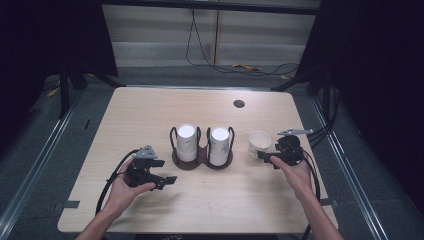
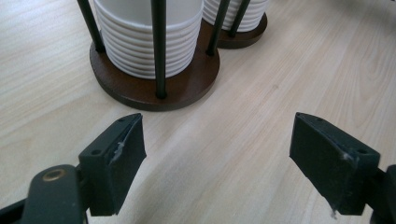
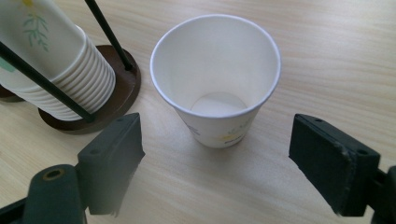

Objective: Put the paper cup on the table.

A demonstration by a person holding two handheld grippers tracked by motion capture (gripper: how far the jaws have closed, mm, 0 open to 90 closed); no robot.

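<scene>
White paper makes up most of what matters here — a single paper cup (image 3: 217,79) stands upright and empty on the pale wood surface (image 1: 200,200), just right of a dark wooden cup holder (image 1: 202,160) that carries two stacks of cups (image 1: 186,142) inside thin black wire uprights. The right tool (image 1: 264,156) sits just beside the loose cup on its right, with its jaws spread wide and nothing pressed between them; in the right gripper view the cup stands a little beyond the two black pads, untouched. A small printed motif on the cup's lower wall is too blurred to read, and the near pad on the left of that view is smeared at its lower edge.

The left tool (image 1: 170,179) rests low over the surface, well apart from the loose cup and near the holder's left base. Its jaws are also apart and empty. In the left gripper view the holder's round brown base (image 2: 154,86) lies just ahead, but the stacks are cut off at the top edge, so only their ribbed rims show; the second stack behind is half out of frame.

From the high view the holder's wires partly screen the stacks, and the right hand (image 1: 295,172) covers much of its tool's body. A dark round hole (image 1: 239,103) sits near the far edge of the surface — cables (image 1: 240,65) trail across the floor beyond, dim against the black curtains
</scene>
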